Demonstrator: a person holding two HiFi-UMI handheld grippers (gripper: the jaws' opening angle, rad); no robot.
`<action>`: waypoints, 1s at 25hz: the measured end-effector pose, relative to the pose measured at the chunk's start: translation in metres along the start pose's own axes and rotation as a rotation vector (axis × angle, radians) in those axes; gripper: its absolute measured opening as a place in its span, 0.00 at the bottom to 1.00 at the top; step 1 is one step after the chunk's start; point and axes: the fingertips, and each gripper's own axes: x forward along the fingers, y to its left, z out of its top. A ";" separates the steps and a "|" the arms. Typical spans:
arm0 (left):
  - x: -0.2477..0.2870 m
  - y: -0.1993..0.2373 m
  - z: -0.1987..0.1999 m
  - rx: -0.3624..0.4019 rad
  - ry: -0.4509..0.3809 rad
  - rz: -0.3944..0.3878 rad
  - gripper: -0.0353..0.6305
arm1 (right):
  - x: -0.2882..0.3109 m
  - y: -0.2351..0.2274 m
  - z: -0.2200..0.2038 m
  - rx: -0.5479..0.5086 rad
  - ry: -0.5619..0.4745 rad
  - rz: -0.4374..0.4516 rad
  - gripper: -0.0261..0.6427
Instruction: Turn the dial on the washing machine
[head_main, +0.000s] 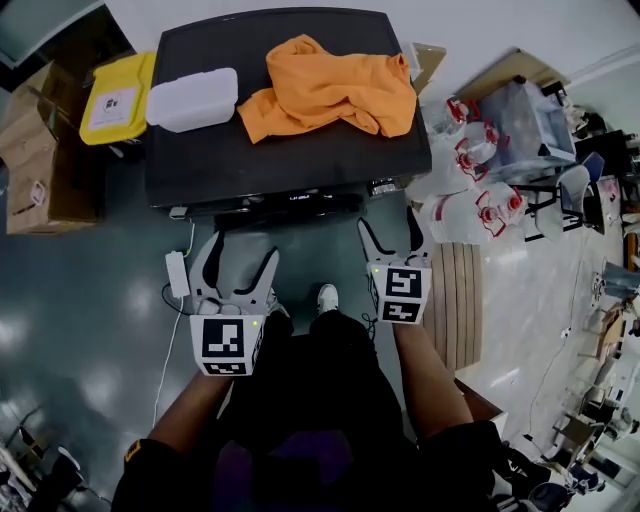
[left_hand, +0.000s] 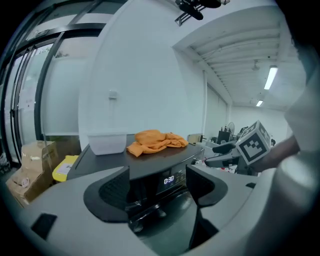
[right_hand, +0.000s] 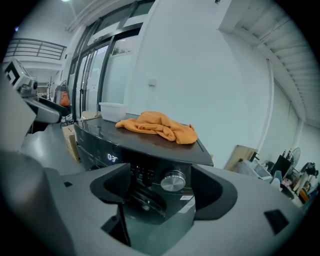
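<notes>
Scene: We stand facing a dark washing machine (head_main: 200, 165) and look steeply down on its flat top, holding one gripper in each hand just in front of it.

Left gripper (head_main: 244, 245): Its two jaws stand wide apart and hold nothing. In its own view the gap frames the machine's front panel and a lit display (left_hand: 168, 179).

Right gripper (head_main: 388, 222): Its jaws are also spread wide and hold nothing. It is level with the left gripper and aimed at the right end of the front panel.

Dial (right_hand: 173, 180): This is a round silver knob on the front panel, towards the right end and to the right of the display and a group of buttons. In the right gripper view we see it through the gap between the jaws, beyond them and not touched.

On top of the machine: A crumpled orange cloth (head_main: 330, 88) lies towards the right. A white tub (head_main: 192, 98) sits at the left, apart from the cloth.

Left of the machine: A yellow bin (head_main: 115, 95) stands beside cardboard boxes (head_main: 40, 150).

Floor: One white shoe (head_main: 327, 297) shows between the two grippers.
</notes>
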 end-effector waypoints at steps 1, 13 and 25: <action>0.002 0.003 0.000 -0.005 -0.001 0.007 0.56 | 0.004 -0.003 -0.001 -0.003 0.003 -0.005 0.61; 0.030 0.006 -0.010 -0.074 0.029 0.173 0.55 | 0.055 -0.022 -0.027 -0.087 0.048 0.051 0.61; 0.073 -0.023 -0.056 -0.052 0.121 0.215 0.55 | 0.079 -0.022 -0.055 -0.136 0.031 0.091 0.59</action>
